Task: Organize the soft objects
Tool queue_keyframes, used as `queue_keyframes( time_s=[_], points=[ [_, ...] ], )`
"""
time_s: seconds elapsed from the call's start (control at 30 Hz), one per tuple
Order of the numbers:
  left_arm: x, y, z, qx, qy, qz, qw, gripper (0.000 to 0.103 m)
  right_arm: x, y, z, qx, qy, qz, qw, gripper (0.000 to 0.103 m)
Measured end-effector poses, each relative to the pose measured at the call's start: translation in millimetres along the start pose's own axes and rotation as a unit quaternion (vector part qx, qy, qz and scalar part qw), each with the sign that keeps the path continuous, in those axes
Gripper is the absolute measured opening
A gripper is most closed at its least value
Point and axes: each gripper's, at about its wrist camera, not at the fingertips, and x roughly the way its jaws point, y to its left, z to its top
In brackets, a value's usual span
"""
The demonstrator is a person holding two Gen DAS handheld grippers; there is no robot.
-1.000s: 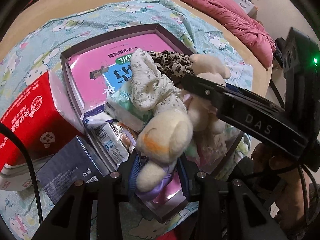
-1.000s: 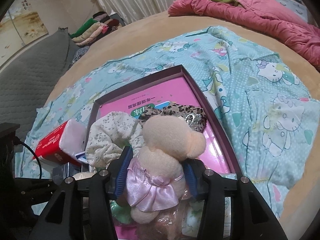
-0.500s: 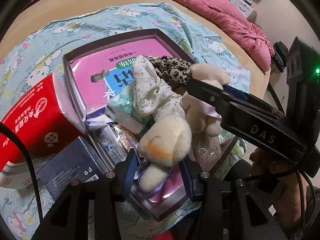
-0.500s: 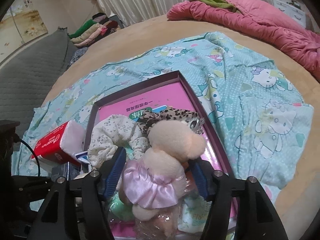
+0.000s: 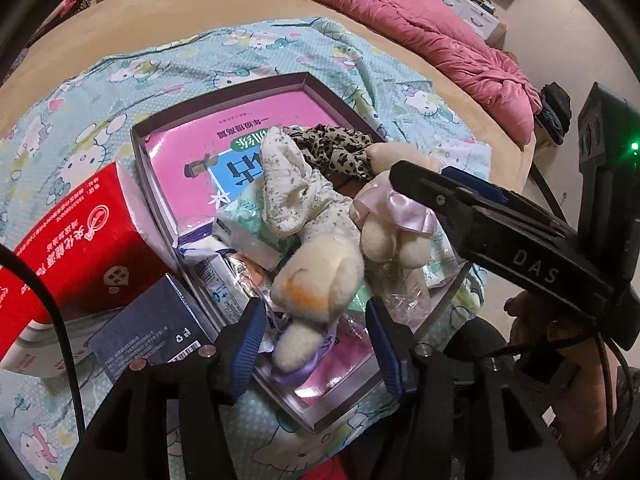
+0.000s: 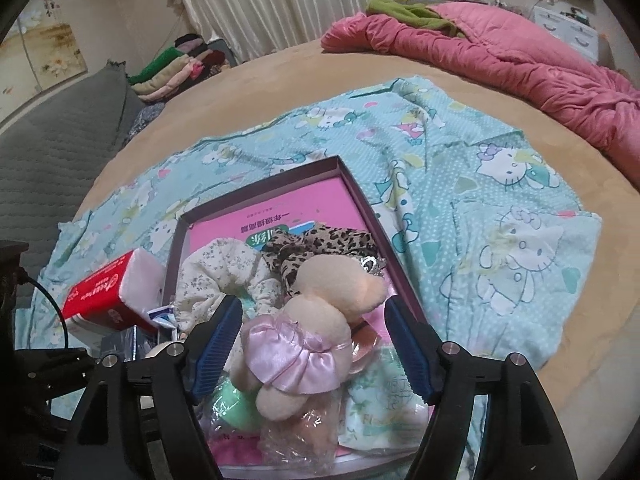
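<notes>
Left gripper (image 5: 316,332) jaws just opening, pads clear of cream plush toy (image 5: 320,276) lying between them. Right gripper (image 6: 312,344) jaws just opening wide, pads off plush in pink dress (image 6: 308,336). Both toys resting in purple-walled box (image 5: 138,148), beside floral cloth (image 5: 288,188) and leopard-print scrunchie (image 5: 336,152). Red tissue pack (image 5: 80,240) just outside box.

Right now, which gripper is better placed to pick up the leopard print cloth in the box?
Right. The right gripper faces the leopard print cloth just beyond the pink-skirted plush, jaws open. The left gripper sits farther back.
</notes>
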Motion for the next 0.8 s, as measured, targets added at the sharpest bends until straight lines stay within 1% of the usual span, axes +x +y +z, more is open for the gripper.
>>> queue_keyframes(
  time_s=[0.13,0.3,0.5,0.63,0.8],
  points=[
    [-5.2,-0.7,-0.6,0.002,-0.005,0.003,1.0000,0.053,-11.7,2.1,2.3,-0.005,-0.013,-0.004,1.000,0.075],
    [-12.1,-3.2,-0.2,0.006,-0.016,0.015,0.9997,0.055,-19.1,4.4,1.7,-0.008,-0.020,-0.009,1.000,0.076],
    [-25.9,-6.9,-1.1,0.012,-0.034,0.029,0.9989,0.061,-30.9,8.7,-0.8,-0.011,-0.031,-0.015,0.999,0.076],
    [-34.4,-9.5,-3.3,0.020,-0.046,0.047,0.9977,0.061,-40.6,13.7,-1.5,-0.014,-0.040,-0.016,0.999,0.076],
    [-45.7,-7.7,-7.7,0.018,-0.058,0.055,0.9966,0.062,-53.9,22.3,-2.3,-0.016,-0.051,-0.016,0.998,0.077]
  ],
)
